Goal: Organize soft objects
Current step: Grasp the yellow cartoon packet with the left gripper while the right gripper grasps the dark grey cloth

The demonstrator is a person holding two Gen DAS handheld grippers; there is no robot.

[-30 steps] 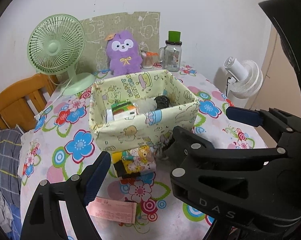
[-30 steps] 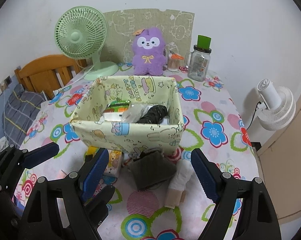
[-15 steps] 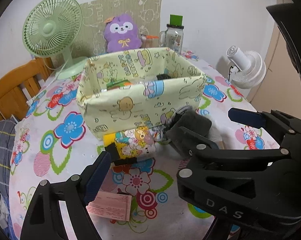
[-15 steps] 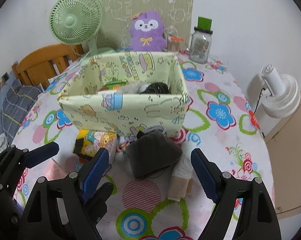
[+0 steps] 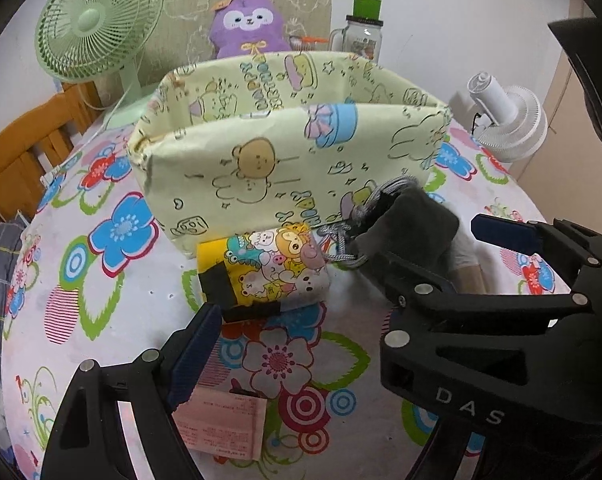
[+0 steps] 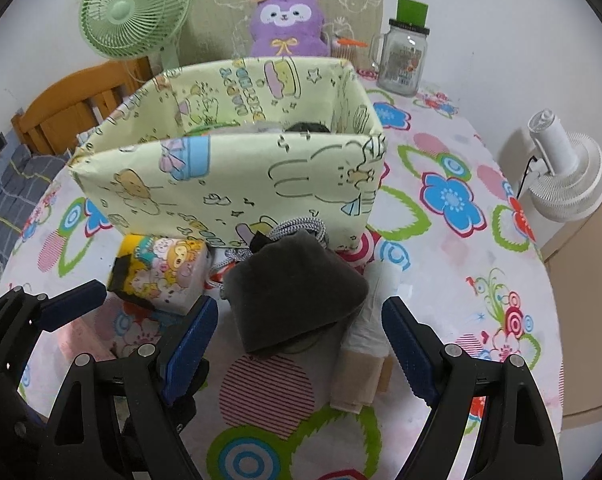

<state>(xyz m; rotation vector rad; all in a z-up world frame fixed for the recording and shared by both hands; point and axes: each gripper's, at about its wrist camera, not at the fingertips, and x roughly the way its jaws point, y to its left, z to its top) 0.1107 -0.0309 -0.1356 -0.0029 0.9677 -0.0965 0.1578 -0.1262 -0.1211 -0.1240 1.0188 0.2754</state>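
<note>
A pale green cartoon-print fabric bin (image 5: pixel 285 168) (image 6: pixel 237 184) stands mid-table with soft items inside. In front of it lie a yellow cartoon-print pouch (image 5: pixel 269 268) (image 6: pixel 161 276), a dark grey drawstring bag (image 6: pixel 293 296) (image 5: pixel 413 228) and a white and beige rolled item (image 6: pixel 365 344). My left gripper (image 5: pixel 341 312) is open, low over the table, its jaws either side of the yellow pouch. My right gripper (image 6: pixel 297 348) is open, its jaws either side of the grey bag's near end. Neither holds anything.
A green desk fan (image 6: pixel 137 8), a purple plush (image 6: pixel 289 20) and a glass jar with a green lid (image 6: pixel 405 60) stand behind the bin. A pink slip of paper (image 5: pixel 221 428) lies near the front. A white fan (image 6: pixel 565 172) stands off the right edge, a wooden chair (image 5: pixel 17 160) at left.
Both grippers have dropped lower and moved forward toward the items in front of the bin. Both stay open. Nothing on the table has moved.
</note>
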